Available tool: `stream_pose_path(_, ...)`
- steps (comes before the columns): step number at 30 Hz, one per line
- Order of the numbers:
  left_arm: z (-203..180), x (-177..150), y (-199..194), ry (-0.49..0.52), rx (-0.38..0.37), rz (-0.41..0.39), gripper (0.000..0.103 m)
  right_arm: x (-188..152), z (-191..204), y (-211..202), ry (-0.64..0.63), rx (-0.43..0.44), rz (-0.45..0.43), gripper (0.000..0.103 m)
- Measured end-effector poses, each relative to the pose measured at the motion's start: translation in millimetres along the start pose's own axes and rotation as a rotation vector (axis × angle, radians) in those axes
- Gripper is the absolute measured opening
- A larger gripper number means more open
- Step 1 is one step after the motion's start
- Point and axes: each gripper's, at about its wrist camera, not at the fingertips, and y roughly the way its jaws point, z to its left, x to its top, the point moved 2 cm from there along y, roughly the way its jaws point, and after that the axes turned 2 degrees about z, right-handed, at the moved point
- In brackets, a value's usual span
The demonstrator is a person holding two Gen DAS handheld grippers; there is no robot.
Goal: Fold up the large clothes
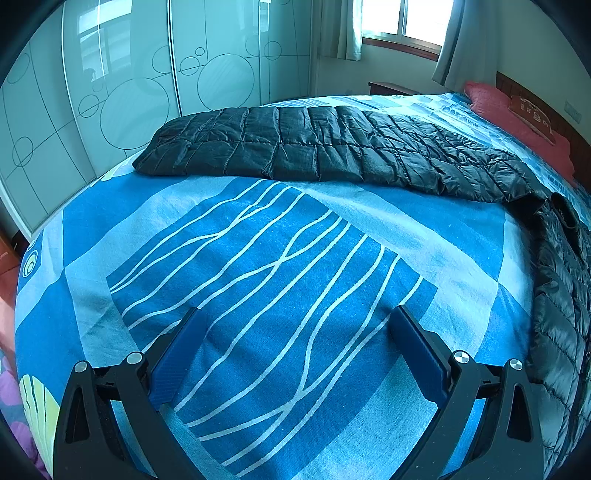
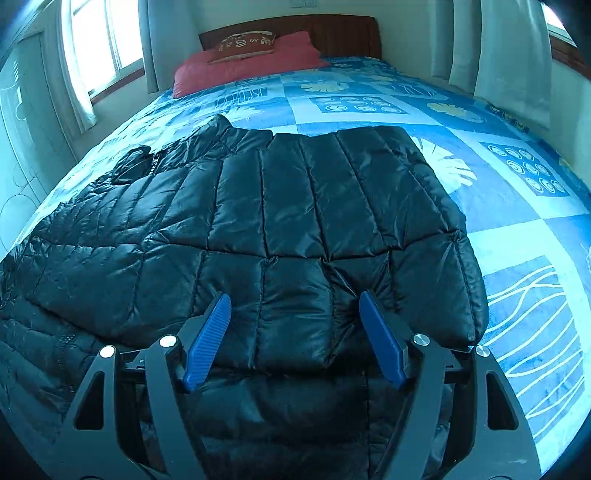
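A black quilted puffer jacket (image 2: 280, 206) lies on the bed. In the right wrist view a sleeve is folded over its body, with the folded edge under my right gripper (image 2: 295, 301). That gripper is open, its blue pads (image 2: 208, 338) astride the jacket's padded edge, holding nothing. In the left wrist view the jacket (image 1: 314, 147) stretches across the far side of the bed and down the right edge. My left gripper (image 1: 295, 314) is open and empty over bare bedsheet, well short of the jacket.
The bed has a blue patterned sheet (image 1: 258, 258). A red pillow (image 2: 243, 66) and wooden headboard (image 2: 332, 29) are at its head. A glass-front wardrobe (image 1: 110, 92) stands beyond the bed's side. Windows with curtains (image 2: 77, 74) flank the bed.
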Motion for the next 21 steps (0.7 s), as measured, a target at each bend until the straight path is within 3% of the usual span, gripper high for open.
stream_pose_path(14, 5.9, 9.3, 0.1, -0.020, -0.044, 0.060, 0.099, -6.3, 1.7, 0.5, -0.006, -0.005, -0.018, 0.074)
stream_pose_path(21, 47.8, 41.1, 2.9, -0.232, -0.268, 0.006, 0.098, -7.1, 1.5, -0.3, -0.013, -0.011, -0.021, 0.074)
